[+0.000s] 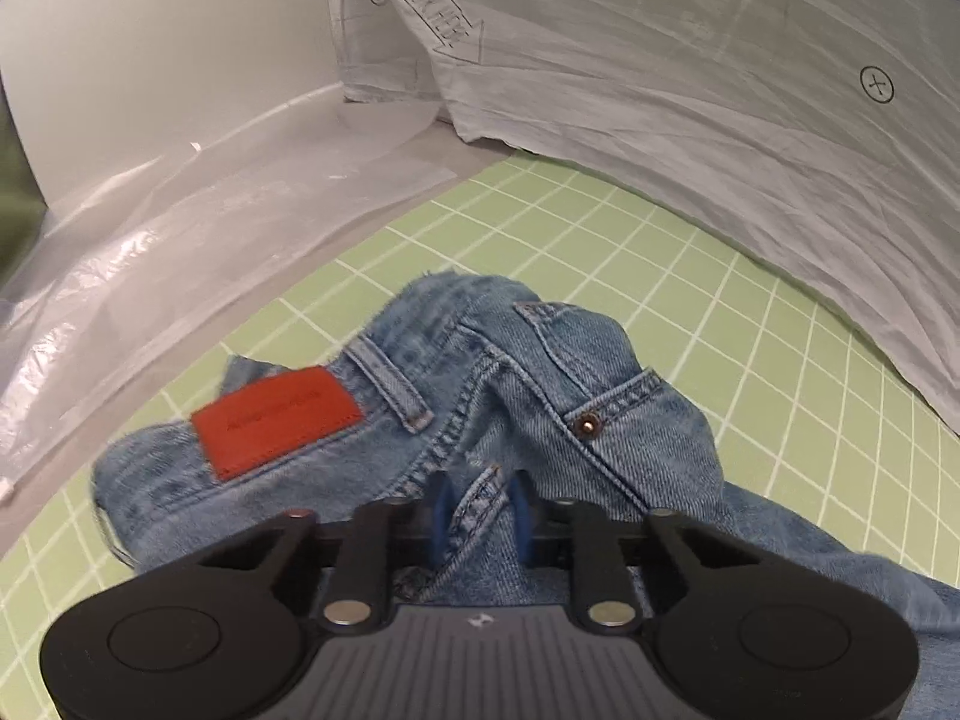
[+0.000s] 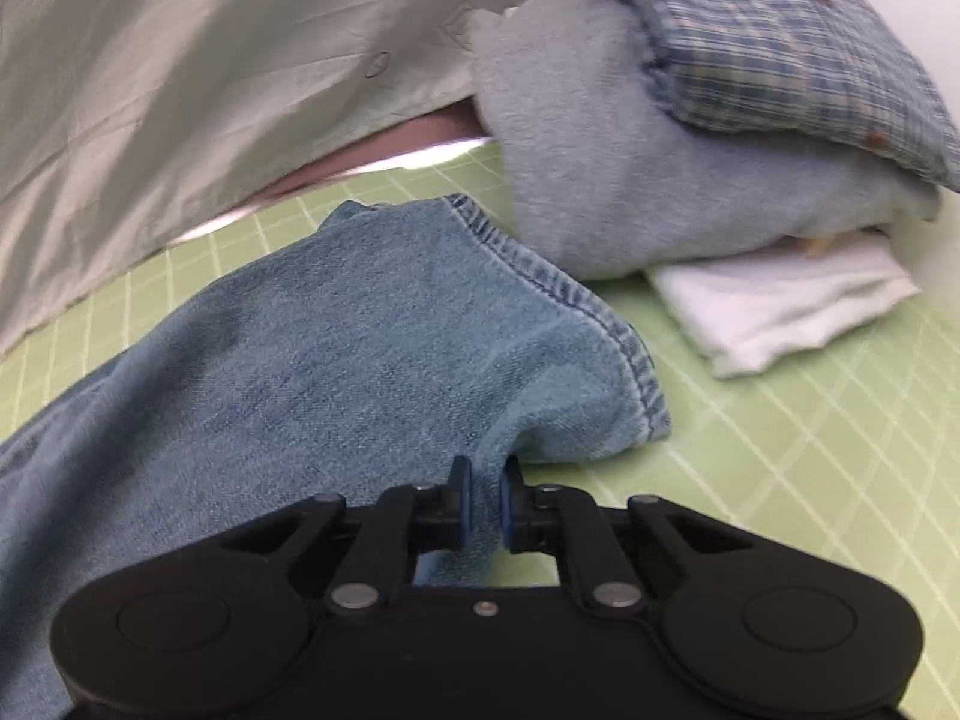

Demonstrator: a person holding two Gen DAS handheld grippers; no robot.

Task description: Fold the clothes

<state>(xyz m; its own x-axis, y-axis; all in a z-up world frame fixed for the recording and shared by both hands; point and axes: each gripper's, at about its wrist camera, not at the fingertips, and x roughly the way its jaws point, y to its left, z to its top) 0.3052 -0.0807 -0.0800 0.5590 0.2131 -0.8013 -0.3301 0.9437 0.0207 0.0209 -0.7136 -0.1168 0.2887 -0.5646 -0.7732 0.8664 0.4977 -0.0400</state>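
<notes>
left tool [image 1: 480, 510] pinching a denim fold at waistband end of jeans [image 1: 420, 420], near red patch [image 1: 276, 420]. right tool [image 2: 483, 498] clamped on jeans leg near hem [image 2: 576, 300]. jeans crumpled on green grid worktop [image 1: 660, 252]. far right: folded stack w/ plaid shirt [image 2: 780, 42], grey top [image 2: 630, 180], white towel [image 2: 774, 306]. white sheet [image 1: 720, 90] behind.

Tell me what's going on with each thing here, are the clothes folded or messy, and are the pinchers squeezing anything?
Jeans: unfolded, bunched on the green grid mat.
Left gripper: shut on denim near the waistband.
Right gripper: shut on denim near the leg hem.
Plaid shirt: folded, top of the pile.
Light blue garment: folded, under the plaid shirt.
White towel: folded, at the bottom.
</notes>
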